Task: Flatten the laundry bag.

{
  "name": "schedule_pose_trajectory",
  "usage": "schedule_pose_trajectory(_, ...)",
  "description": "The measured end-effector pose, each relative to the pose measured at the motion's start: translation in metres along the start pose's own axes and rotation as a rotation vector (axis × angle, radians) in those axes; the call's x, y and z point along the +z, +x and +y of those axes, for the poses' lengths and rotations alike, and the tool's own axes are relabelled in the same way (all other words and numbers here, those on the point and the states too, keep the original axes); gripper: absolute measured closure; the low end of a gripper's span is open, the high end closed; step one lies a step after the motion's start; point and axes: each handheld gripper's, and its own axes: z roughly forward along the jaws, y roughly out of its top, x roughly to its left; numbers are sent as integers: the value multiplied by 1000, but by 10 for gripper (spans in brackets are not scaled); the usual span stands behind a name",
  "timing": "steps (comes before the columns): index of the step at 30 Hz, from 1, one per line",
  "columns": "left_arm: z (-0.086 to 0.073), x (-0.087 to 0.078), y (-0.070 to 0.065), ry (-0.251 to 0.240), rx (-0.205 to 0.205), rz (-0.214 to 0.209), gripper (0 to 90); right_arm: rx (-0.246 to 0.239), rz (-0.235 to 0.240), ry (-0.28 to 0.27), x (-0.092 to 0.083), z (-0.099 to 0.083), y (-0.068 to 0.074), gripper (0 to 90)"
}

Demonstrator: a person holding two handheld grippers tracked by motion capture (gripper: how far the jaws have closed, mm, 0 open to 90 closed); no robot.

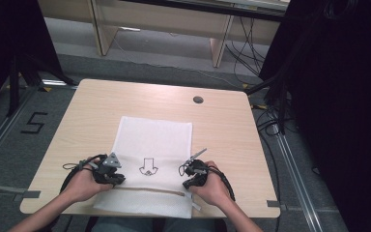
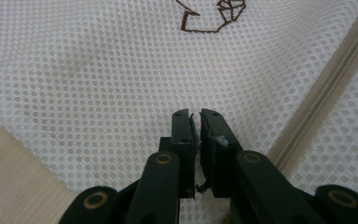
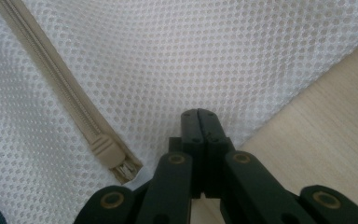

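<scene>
Mesh laundry bag (image 1: 154, 145) lies flat at the table's (image 1: 222, 125) near edge, zipper (image 1: 147, 192) running along its near end. Soft, light and limp; I expect it to sag and bunch, so I grip the side edges. Left gripper (image 2: 195, 116) nearly closed, pinching the mesh. Right gripper (image 3: 198, 114) fully closed at the right edge, beside the zipper pull (image 3: 106, 151). Nothing obstructs.

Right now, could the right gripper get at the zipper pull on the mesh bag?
Probably yes. The right gripper rests on the mesh bag with jaws shut, and the zipper pull lies close beside it with nothing between. It would need to open first.
</scene>
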Motion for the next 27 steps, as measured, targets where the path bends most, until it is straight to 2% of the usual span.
schedule_pose_trajectory(1, 0, 0, 0, 0, 0, 0, 829, 0, 0, 0, 0, 0, 0, 900)
schedule_pose_trajectory(2, -1, 1, -1, -20, -39, 10, 829, 2, -3, -3, 1, 1, 1, 900)
schedule_pose_trajectory(3, -1, 1, 2, -18, -31, 15, 828, -7, -7, -13, 1, 2, 0, 900)
schedule_pose_trajectory(4, -1, 1, 2, -15, -42, 17, 827, -13, -9, -19, 2, 3, -1, 900)
schedule_pose_trajectory(7, -1, 0, 3, -17, -38, 17, 827, -1, -6, -21, 2, 4, -1, 900)
schedule_pose_trajectory(8, -1, 0, 3, -18, -39, 20, 824, -21, -12, -28, 3, 5, -3, 900)
schedule_pose_trajectory(9, -1, 1, 2, -17, -48, 16, 820, -17, -10, -30, 3, 5, -4, 900)
schedule_pose_trajectory(12, -1, 0, 3, -17, -31, 22, 792, -9, -14, -33, 3, 5, -4, 900)
schedule_pose_trajectory(13, -1, 1, 2, -31, -32, 28, 783, -22, -28, -43, 2, 5, -6, 898)
schedule_pose_trajectory(14, -1, 1, 1, -40, -46, 20, 774, -10, -31, -46, 0, 4, -6, 893)
schedule_pose_trajectory(15, 0, 0, 1, -50, -36, 7, 774, -10, -31, -46, 0, 4, -6, 893)
schedule_pose_trajectory(16, 2, -1, 0, -69, -40, 3, 758, -1, -35, -77, -3, 4, -8, 879)
schedule_pose_trajectory(17, 2, -1, 0, -69, -40, 3, 752, -1, -35, -77, -3, 4, -8, 879)
schedule_pose_trajectory(18, 5, -2, -3, -99, -34, -2, 743, 8, -42, -108, -9, 3, -8, 868)
schedule_pose_trajectory(20, 6, -1, -4, -113, -41, -4, 729, 14, -46, -121, -12, 3, -8, 861)
schedule_pose_trajectory(21, 7, -2, -4, -121, -27, -7, 720, 53, -54, -125, -19, 0, -6, 840)
schedule_pose_trajectory(22, 7, -3, -5, -145, -47, -8, 714, 60, -47, -138, -21, -1, -6, 825)
schedule_pose_trajectory(23, 7, -3, -5, -155, -61, -12, 708, 21, -61, -165, -22, -3, -9, 809)
schedule_pose_trajectory(27, 7, -5, -4, -177, -75, -8, 681, 44, -73, -179, -26, -8, -12, 776)
